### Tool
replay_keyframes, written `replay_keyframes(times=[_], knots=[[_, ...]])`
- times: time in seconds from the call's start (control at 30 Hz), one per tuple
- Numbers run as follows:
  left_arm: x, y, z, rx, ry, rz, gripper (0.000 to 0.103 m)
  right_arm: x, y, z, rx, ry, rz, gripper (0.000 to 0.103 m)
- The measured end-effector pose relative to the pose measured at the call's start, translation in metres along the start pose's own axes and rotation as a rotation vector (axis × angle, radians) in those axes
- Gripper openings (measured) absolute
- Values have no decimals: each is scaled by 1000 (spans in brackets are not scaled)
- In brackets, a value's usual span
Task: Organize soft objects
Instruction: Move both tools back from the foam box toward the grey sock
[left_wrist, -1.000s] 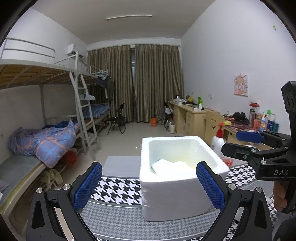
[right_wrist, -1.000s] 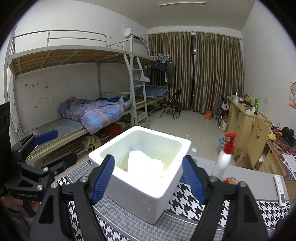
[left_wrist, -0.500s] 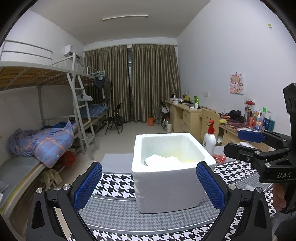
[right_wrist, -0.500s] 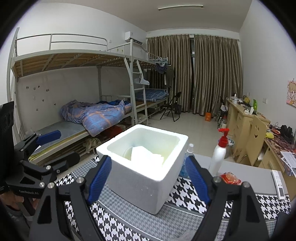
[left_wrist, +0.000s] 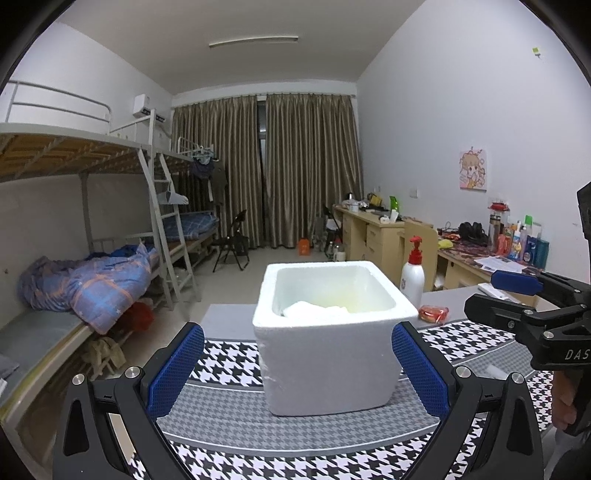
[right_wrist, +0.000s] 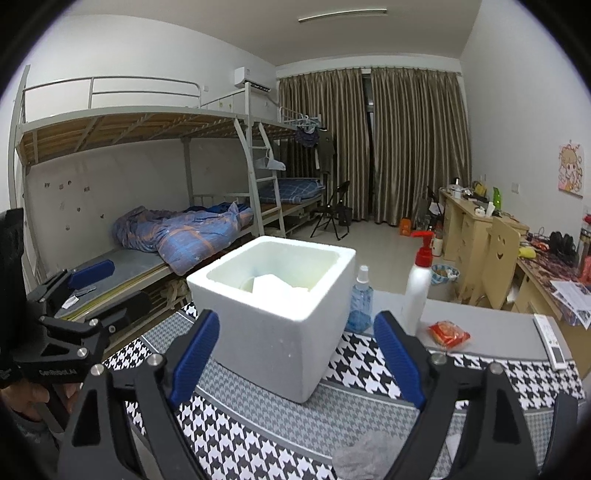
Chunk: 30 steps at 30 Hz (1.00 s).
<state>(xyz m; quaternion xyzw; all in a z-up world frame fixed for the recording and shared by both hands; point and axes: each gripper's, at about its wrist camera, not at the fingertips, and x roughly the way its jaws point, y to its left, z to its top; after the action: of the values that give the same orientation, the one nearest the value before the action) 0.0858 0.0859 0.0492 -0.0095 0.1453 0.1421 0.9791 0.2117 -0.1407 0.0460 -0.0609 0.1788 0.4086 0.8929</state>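
Note:
A white foam box (left_wrist: 332, 343) stands on the houndstooth tablecloth (left_wrist: 229, 417); it also shows in the right wrist view (right_wrist: 273, 310). White soft cloth (left_wrist: 314, 309) lies inside it, also seen in the right wrist view (right_wrist: 275, 286). A grey soft object (right_wrist: 365, 458) lies on the cloth at the near edge, by my right gripper. My left gripper (left_wrist: 297, 369) is open and empty, in front of the box. My right gripper (right_wrist: 295, 356) is open and empty, also in front of the box; it shows from the side in the left wrist view (left_wrist: 517, 295).
A white pump bottle (right_wrist: 417, 291), a blue spray bottle (right_wrist: 360, 299), a red packet (right_wrist: 448, 334) and a remote (right_wrist: 550, 341) stand behind and right of the box. A bunk bed (right_wrist: 166, 236) is at left, desks (right_wrist: 476, 229) at right.
Both grippers have pulled back from the box, which now looks smaller and farther. Both stay open and empty.

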Motion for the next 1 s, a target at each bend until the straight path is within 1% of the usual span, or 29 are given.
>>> replay_keyframes(times=[0.2,0.33,0.57,1.0], knots=[[-4,-5,-5,-19,12,-30,102,-13,4,-12,-16,-15,-24,90],[-5,-8,-9,-23,17,-31,102,-15,2,-16,-5,-17,-29,91],[-7,-20,-18,-13,21,-58,102,-21,0,-27,2,-15,-50,91],[-5,-28,-30,-28,37,-81,102,-32,-8,-46,28,-12,-87,91]])
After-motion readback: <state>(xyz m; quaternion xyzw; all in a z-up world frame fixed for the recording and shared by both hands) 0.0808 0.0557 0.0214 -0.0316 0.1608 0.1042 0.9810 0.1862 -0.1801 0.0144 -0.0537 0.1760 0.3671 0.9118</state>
